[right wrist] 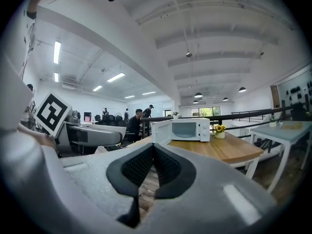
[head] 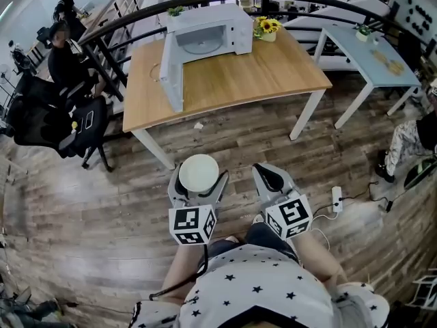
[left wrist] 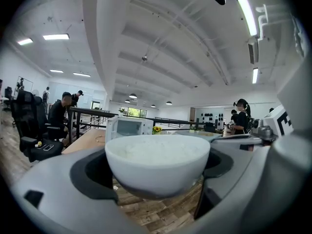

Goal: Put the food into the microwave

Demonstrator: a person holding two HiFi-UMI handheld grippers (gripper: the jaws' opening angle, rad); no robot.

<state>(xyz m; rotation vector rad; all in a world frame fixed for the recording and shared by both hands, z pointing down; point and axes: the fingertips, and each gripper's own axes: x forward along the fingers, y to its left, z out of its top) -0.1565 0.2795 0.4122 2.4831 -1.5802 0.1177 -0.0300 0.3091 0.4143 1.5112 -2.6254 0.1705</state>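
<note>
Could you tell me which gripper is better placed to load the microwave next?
Left. The left gripper holds the bowl of rice, and the microwave stands ahead, its door open. The right gripper is shut and empty.

The lower half of the bowl [head: 199, 172] is hidden in the head view by the jaws of the left gripper [head: 199, 178]. In the left gripper view, the places where the pads meet its wall are covered by the bowl itself. What the white filling is cannot be told. Part of the microwave [head: 208, 36] is covered there by the bowl, and its dial markings are too small to be read. The face of the seated person [head: 67, 61] is blurred. A second person [head: 414, 139] is cut off by the right edge. The starred shirt [head: 256, 285] is cut off by the lower edge.
</note>
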